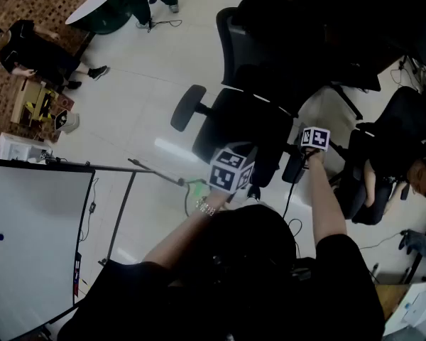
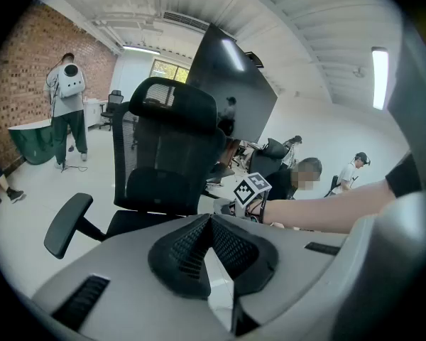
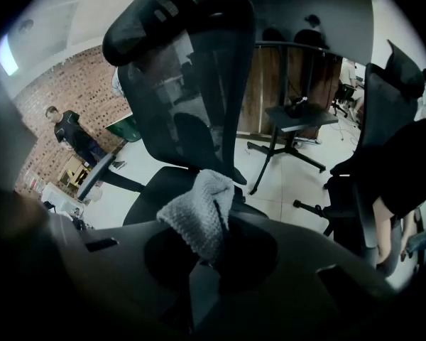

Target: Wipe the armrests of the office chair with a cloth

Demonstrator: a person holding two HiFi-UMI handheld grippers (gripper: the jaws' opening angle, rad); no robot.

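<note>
The black office chair (image 1: 245, 112) stands in the middle of the white floor, its seat just beyond both grippers. Its left armrest (image 1: 188, 107) sticks out to the left; the right armrest (image 1: 295, 165) lies just under my right gripper (image 1: 309, 149). That right gripper (image 3: 202, 258) is shut on a grey knitted cloth (image 3: 201, 215), which bunches up above the jaws in front of the mesh backrest (image 3: 184, 91). My left gripper (image 1: 234, 168) hovers near the seat's front edge. Its jaws (image 2: 211, 251) meet with nothing between them, facing the chair (image 2: 167, 162) and its armrest (image 2: 66, 223).
A person sits in another black chair (image 1: 394, 155) close at the right. A whiteboard (image 1: 35, 240) on a stand fills the lower left. A person (image 1: 32, 54) crouches by boxes at the far left. A pedestal table (image 3: 298, 119) stands behind the chair.
</note>
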